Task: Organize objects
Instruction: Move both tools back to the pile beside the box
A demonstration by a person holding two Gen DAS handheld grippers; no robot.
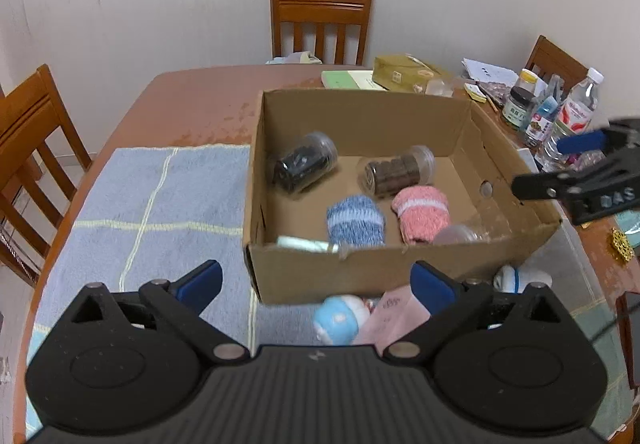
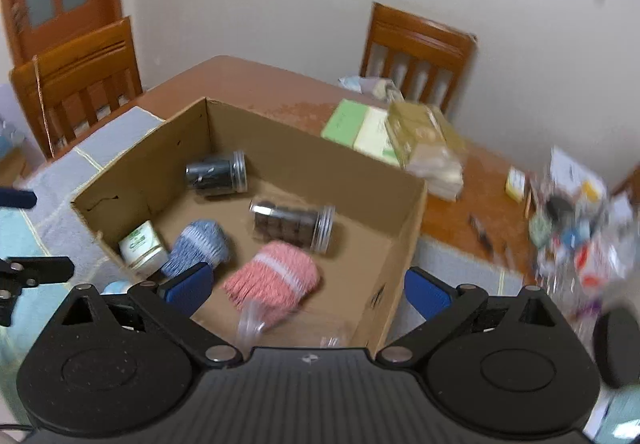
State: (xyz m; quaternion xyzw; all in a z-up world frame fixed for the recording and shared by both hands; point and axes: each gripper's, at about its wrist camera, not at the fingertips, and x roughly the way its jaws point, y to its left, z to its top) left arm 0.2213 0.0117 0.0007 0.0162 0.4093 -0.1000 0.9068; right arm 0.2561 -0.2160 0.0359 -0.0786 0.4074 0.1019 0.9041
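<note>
Though the cardboard box (image 1: pixel 400 272) on the bench (image 1: pixel 192 103) already holds a fair load, the job looks partly done, not finished. Inside lie a dark-filled jar (image 1: pixel 306 165) and a brown-filled jar (image 1: pixel 394 171) on their sides, a blue sock roll (image 1: pixel 355 220), a pink sock roll (image 1: pixel 422 212), a small green-and-white carton (image 2: pixel 143 246) in the near corner, plus a clear jar (image 1: pixel 460 234) by the near wall. Left outside, just in front of the box on the blue towel (image 1: pixel 152 203): a light-blue plush thing (image 1: pixel 338 320), a pink packet (image 1: pixel 394 318) touching it, and a white-blue item (image 1: pixel 520 280) near the box corner. Judged from that, three pieces remain to go in. Left claw (image 1: pixel 316 286) is spread wide, nothing between its pads, hovering over the plush and packet. Right claw (image 2: pixel 308 290) is also spread wide and empty, above the box's near-right corner; its view is motion-blurred. Clutter at the far bench side seems unrelated.
</note>
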